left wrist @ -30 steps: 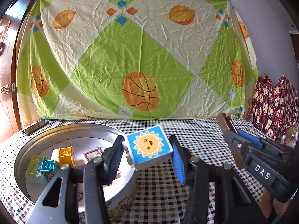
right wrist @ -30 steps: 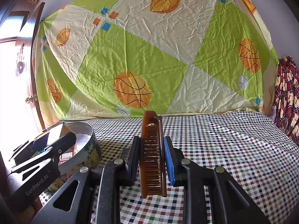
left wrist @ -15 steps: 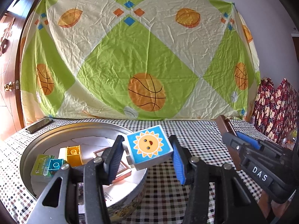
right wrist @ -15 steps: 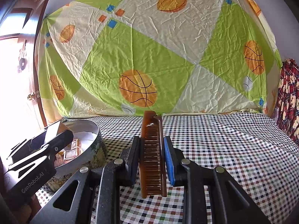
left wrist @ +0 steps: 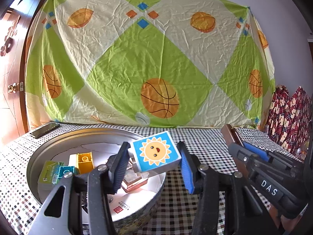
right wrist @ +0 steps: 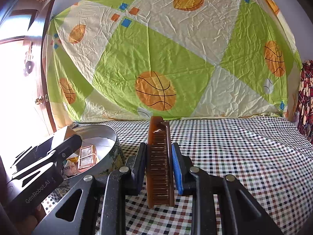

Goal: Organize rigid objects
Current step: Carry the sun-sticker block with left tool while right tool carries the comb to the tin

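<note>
My left gripper [left wrist: 153, 165] is shut on a white and blue toy block with a sun face [left wrist: 155, 152], held above the right rim of a round metal tin [left wrist: 97, 132]. The tin holds a yellow block [left wrist: 85, 161], a teal block [left wrist: 66, 171], a green card [left wrist: 49, 173] and a small copper frame [left wrist: 135, 184]. My right gripper [right wrist: 158, 163] is shut on a brown comb [right wrist: 159, 164], held upright above the checked tablecloth, right of the tin [right wrist: 109, 137]. The right gripper also shows in the left wrist view [left wrist: 254, 156].
A dark phone [left wrist: 45, 130] lies on the checked tablecloth [right wrist: 234, 152] behind the tin at the far left. A basketball-print sheet [left wrist: 148, 68] hangs behind the table. A wooden door [left wrist: 11, 82] is at left, red patterned cloth [left wrist: 289, 113] at right.
Both grippers have moved left toward the tin with their loads; the tin now sits larger and more central under the sun block.
</note>
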`<state>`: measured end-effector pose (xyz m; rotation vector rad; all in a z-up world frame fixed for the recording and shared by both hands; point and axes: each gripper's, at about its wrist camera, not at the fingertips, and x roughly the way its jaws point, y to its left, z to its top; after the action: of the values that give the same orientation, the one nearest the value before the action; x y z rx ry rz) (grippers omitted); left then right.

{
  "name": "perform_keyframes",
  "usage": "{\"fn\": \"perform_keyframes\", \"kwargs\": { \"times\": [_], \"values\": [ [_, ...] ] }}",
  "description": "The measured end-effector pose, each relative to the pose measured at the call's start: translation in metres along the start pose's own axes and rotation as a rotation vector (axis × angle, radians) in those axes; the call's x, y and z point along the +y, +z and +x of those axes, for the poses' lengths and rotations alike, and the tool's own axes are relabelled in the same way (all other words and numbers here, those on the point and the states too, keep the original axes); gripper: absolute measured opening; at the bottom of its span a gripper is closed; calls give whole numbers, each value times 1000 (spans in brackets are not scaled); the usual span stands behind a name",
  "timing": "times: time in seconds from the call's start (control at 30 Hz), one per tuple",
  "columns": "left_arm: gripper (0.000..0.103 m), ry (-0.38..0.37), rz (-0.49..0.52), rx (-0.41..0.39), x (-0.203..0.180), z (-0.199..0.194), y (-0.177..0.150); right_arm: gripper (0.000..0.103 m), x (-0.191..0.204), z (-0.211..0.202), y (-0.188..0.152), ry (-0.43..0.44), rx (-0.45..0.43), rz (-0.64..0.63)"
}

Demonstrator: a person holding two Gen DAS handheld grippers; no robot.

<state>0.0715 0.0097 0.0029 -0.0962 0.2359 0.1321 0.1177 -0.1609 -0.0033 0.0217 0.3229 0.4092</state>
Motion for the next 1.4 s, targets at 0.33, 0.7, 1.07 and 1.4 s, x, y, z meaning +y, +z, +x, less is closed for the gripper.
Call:
{"fn": "perform_keyframes", "kwargs": {
  "times": [0.33,0.7,1.07,1.4],
  "values": [
    [49,5,-19,-12,11,-4,1,28,20,1,-2,30,1,-34],
    [49,20,-47,-16,27,-6,2,28,32,4,-2,55,6,-42],
    [49,31,-72,-24,45,-9,4,28,46,9,-2,80,4,-54],
    [49,47,-85,-23,57,-11,3,28,60,11,-3,107,6,-62]
  ]
}}
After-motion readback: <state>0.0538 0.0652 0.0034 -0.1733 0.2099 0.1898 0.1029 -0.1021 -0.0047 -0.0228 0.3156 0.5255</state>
